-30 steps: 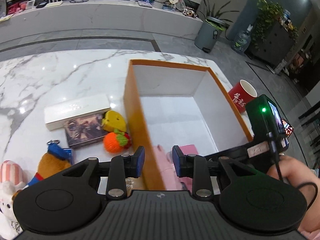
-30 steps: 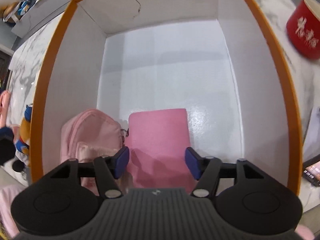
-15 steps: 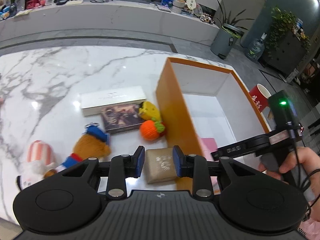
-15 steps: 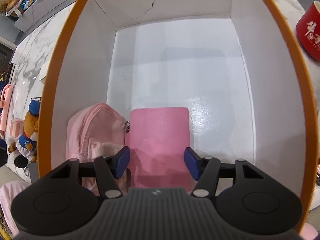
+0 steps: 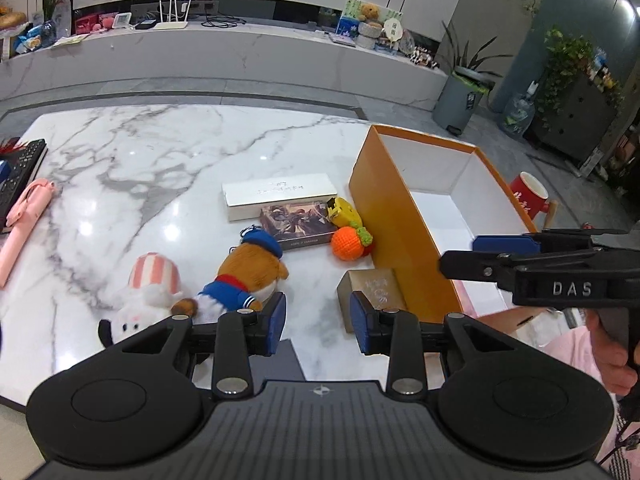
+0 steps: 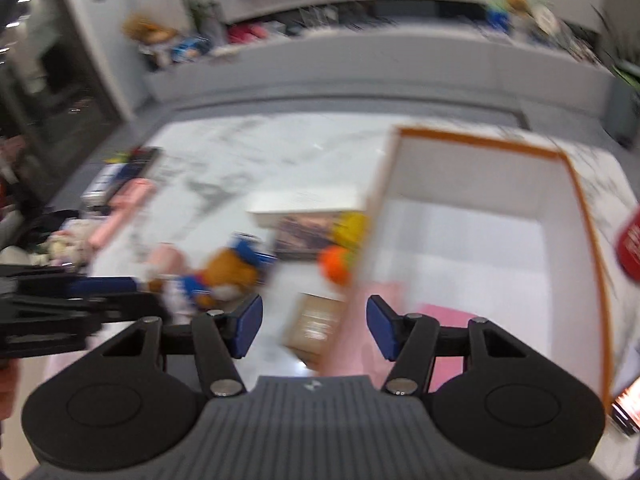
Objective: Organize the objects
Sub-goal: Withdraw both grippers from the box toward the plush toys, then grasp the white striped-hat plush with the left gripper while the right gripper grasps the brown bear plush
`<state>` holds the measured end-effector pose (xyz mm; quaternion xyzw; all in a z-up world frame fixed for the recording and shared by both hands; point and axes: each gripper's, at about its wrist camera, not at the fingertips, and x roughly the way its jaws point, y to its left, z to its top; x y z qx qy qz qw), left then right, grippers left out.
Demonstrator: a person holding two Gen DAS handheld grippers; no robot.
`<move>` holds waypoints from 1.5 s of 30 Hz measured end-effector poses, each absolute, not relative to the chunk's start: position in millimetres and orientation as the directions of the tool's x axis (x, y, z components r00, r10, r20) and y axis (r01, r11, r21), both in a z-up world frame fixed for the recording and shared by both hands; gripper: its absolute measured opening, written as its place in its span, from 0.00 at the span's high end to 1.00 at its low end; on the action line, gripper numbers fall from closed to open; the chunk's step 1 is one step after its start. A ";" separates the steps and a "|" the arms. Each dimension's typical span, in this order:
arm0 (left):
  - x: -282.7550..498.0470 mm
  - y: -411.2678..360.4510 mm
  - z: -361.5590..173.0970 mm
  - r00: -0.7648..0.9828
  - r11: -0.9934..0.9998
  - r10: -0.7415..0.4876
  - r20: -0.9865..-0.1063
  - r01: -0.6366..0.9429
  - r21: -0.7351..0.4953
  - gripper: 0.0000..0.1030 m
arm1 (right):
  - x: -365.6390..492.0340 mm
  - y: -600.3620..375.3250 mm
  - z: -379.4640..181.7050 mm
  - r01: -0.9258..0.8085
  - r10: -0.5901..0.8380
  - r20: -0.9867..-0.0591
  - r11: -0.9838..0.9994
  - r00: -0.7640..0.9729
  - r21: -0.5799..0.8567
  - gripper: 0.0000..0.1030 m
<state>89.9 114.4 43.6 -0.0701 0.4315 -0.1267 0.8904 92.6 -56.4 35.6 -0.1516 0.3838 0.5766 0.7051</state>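
Note:
An orange box with a white inside (image 5: 394, 216) stands on the marble table (image 5: 140, 160); it also shows in the blurred right wrist view (image 6: 480, 184), with pink items (image 6: 444, 316) at its near end. My left gripper (image 5: 318, 322) is open and empty, above the table's near edge between a brown plush in blue (image 5: 248, 272) and a tan box (image 5: 374, 292). My right gripper (image 6: 314, 328) is open and empty, raised over the box's near left corner; it also shows in the left wrist view (image 5: 504, 245).
Left of the orange box lie a knitted orange (image 5: 350, 242), a yellow toy (image 5: 342, 210), a dark picture box (image 5: 298, 224), a white flat box (image 5: 278, 194) and a pink-striped plush (image 5: 154, 280). A red cup (image 5: 528, 196) stands right; a pink case (image 5: 24, 224) lies far left.
My left gripper has swung left and back, away from the orange box. My right gripper has lifted out of the box and tilted up; its view is blurred by motion.

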 end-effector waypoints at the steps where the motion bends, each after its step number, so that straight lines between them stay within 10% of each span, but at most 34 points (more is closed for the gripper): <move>1: 87.2 120.1 42.0 0.593 0.955 -0.296 -0.749 0.165 -0.246 0.61 | 83.0 -56.0 39.2 -0.935 0.711 -0.703 0.268 0.030 0.231 0.41; 12: 72.9 178.8 10.9 0.572 0.965 -0.243 -0.784 0.065 -0.252 0.61 | 12.8 -10.1 -1.9 -0.935 0.654 -0.748 0.189 -0.108 0.301 0.51; 27: 94.8 213.9 -14.4 0.573 0.985 -0.164 -0.803 0.055 -0.163 0.31 | -7.8 57.1 -72.5 -0.904 0.520 -0.840 0.268 -0.156 0.334 0.38; 45: 151.8 222.6 -50.1 0.478 0.988 -0.148 -0.866 0.033 -0.150 0.19 | 38.7 111.7 -89.2 -0.739 0.560 -0.804 0.453 -0.200 0.499 0.38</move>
